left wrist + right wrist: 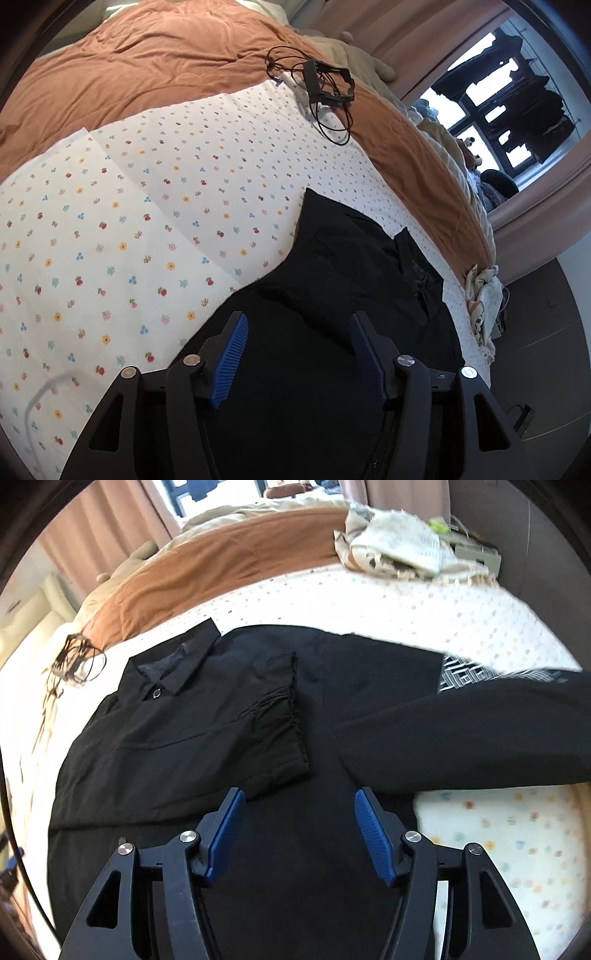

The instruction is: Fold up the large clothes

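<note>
The left gripper [299, 328] hangs low in the frame, its blue pads [231, 360] spread apart over a black garment [332, 280] with nothing pinched between them. The garment lies on a flower-dotted white sheet [129, 221] filling the left and middle. A rust-orange blanket [129, 66] covers the top, with a black cable bundle [328, 92] at upper centre
</note>
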`<state>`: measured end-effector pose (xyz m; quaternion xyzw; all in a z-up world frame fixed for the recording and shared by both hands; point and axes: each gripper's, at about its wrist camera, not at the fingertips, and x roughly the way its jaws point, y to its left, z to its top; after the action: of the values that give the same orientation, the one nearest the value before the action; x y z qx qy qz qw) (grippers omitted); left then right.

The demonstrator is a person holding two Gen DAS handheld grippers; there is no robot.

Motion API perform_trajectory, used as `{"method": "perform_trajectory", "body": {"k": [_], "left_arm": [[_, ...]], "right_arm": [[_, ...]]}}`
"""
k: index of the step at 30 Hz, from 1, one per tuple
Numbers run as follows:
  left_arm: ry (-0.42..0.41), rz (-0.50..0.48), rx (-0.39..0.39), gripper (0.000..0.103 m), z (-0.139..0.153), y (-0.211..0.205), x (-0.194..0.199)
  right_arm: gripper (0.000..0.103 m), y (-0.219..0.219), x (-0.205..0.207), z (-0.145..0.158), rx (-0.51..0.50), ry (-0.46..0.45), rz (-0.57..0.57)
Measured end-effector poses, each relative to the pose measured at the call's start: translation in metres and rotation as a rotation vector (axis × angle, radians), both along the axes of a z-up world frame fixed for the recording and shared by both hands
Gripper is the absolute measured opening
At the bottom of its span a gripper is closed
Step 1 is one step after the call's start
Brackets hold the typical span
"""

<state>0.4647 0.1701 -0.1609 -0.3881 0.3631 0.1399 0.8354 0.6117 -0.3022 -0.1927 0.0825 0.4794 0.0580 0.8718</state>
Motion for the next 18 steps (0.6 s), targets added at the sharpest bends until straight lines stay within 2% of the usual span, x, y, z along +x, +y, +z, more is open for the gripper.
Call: {"method": "perform_trajectory", "body": {"k": [1, 3, 5, 7, 8, 12, 18], "left_arm": [[-0.011, -0.005, -0.013, 0.070, 0.001, -0.004, -0.004], [-0.031, 0.001, -0.019, 0.074, 0.005, -0.008, -0.008], [-0.056, 0.015, -0.016, 0.084, 0.012, -0.010, -0.014], [-0.084, 0.030, -0.014, 0.094, 0.016, -0.011, -0.019], [-0.092, 0.036, -0.012, 0.096, 0.018, -0.011, -0.019], [-0.109, 0.006, -0.009, 0.097, 0.020, -0.018, -0.014], [-0.130, -0.065, 0.006, 0.097, 0.024, -0.041, -0.004]], "right_arm": [[0.062, -0.002, -0.004, 0.004, -0.001, -0.010, 0.000], [0.064, -0.010, -0.019, 0.016, -0.002, -0.033, -0.004], [0.071, -0.023, -0.036, 0.027, -0.004, -0.055, -0.015], [0.085, -0.035, -0.050, 0.035, 0.002, -0.065, -0.017], [0.087, -0.041, -0.057, 0.039, 0.001, -0.068, -0.023], [0.087, -0.074, -0.082, 0.054, -0.014, -0.075, -0.071], [0.087, -0.142, -0.116, 0.078, -0.057, -0.110, -0.221]]}}
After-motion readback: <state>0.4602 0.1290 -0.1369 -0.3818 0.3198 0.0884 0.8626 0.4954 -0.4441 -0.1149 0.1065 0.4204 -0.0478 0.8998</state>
